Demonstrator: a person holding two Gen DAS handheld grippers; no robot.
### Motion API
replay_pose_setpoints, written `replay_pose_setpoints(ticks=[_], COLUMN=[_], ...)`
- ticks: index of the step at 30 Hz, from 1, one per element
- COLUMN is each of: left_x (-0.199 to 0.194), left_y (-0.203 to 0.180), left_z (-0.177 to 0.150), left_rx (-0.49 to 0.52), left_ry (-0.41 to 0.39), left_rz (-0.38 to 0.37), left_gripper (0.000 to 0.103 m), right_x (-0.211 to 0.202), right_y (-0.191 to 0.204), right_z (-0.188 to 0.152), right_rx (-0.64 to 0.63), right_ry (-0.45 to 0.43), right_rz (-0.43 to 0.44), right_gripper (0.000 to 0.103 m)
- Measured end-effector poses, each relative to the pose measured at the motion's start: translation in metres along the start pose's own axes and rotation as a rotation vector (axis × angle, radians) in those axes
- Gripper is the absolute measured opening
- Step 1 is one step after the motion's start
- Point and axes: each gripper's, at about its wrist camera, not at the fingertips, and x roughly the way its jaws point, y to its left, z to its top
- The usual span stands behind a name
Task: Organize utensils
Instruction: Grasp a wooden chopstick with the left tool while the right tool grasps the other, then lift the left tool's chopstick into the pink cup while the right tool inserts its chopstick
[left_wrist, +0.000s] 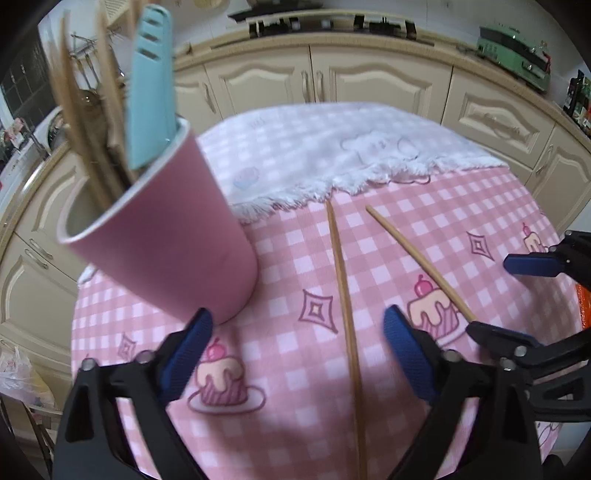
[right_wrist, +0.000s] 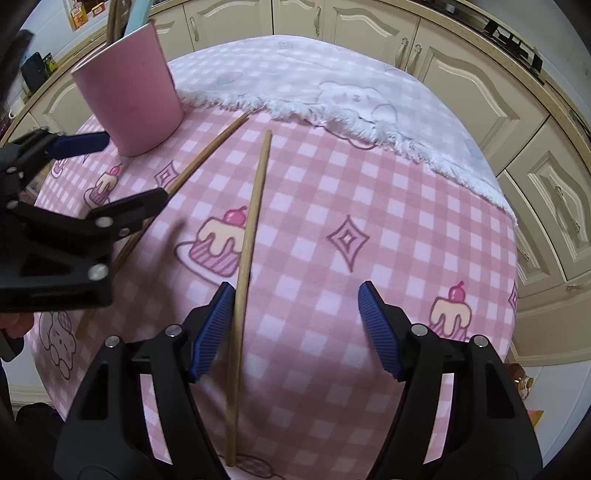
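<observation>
We see 2 wooden chopsticks lying on a round worktop (right_wrist: 369, 206) covered by a pink checked cloth printed with cupcakes. A pink cup (left_wrist: 162, 236) stands on that cloth and serves as our landmark; it already holds several wooden utensils (left_wrist: 74, 110) and a light blue plastic handle (left_wrist: 151, 88), all leaning out of its mouth.

The first chopstick (left_wrist: 345, 306) lies just beside the cup's base, apart from it, with its far tip reaching the fringe of a white fluffy towel (left_wrist: 332, 155) spread behind the cup. The second chopstick (right_wrist: 251, 236) lies farther from the cup, on the other side of the first, and the 2 sticks spread apart toward their near ends.

Our left gripper (left_wrist: 299, 332) points steeply down near the cup's base. Its fingers (left_wrist: 188, 350) stand wide apart with the first chopstick on the cloth between them, and neither pad touches the stick; one finger sits just beside the cup's bottom edge.

Our right gripper (right_wrist: 297, 328) hangs over the second chopstick, farther from the cup. Its fingers (right_wrist: 380, 332) are also spread open. The stick runs right along the inner face of the cup-side finger, and we cannot tell whether it touches; the other finger is well clear.
</observation>
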Motion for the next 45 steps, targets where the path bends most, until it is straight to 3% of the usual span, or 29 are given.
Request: replay_pose_setpoints(ticks=[2, 5, 7, 8, 9, 10, 11, 13, 19, 28, 38, 45], left_x=[0.012, 0.018, 0.017, 0.016, 0.015, 0.014, 0.014, 0.011, -0.015, -0.081, -0.15, -0.195], left_y=[-0.002, -0.002, -0.003, -0.006, -0.009, -0.012, -0.013, -0.012, 0.011, 0.046, 0.078, 0.114], left_z=[0.004, 0.006, 0.008, 0.008, 0.008, 0.008, 0.007, 0.004, -0.014, -0.029, -0.022, 0.005], left_rx=[0.002, 0.002, 0.008, 0.025, 0.04, 0.051, 0.055, 0.06, -0.005, -0.103, -0.184, -0.271], left_ry=[0.045, 0.063, 0.071, 0.071, 0.071, 0.076, 0.078, 0.078, 0.017, -0.205, -0.486, -0.682], left_rz=[-0.017, -0.053, -0.097, -0.106, -0.113, -0.119, -0.12, -0.125, -0.157, -0.205, -0.174, -0.118], left_gripper=[0.068, 0.061, 0.044, 0.031, 0.014, 0.007, 0.005, 0.005, 0.005, 0.005, 0.005, 0.005], right_x=[0.002, 0.007, 0.009, 0.011, 0.015, 0.016, 0.019, 0.021, 0.005, -0.045, -0.114, -0.155], right_y=[-0.004, -0.004, 0.002, 0.003, 0.008, 0.011, 0.016, 0.021, 0.006, -0.013, -0.007, 0.019], right_z=[0.007, 0.019, 0.026, 0.031, 0.039, 0.043, 0.048, 0.052, 0.048, 0.047, 0.063, 0.102], right_rx=[0.001, -0.023, -0.037, -0.044, -0.062, -0.076, -0.101, -0.119, -0.024, 0.094, 0.109, 0.055], right_ry=[-0.006, -0.008, -0.008, -0.008, -0.01, -0.011, -0.015, -0.008, -0.084, -0.288, -0.56, -0.731], right_rz=[0.004, 0.031, 0.037, 0.039, 0.037, 0.032, 0.023, 0.05, 0.217, 0.387, 0.434, 0.449], right_gripper=[0.065, 0.061, 0.052, 0.048, 0.037, 0.028, 0.025, 0.006, 0.006, 0.006, 0.006, 0.006])
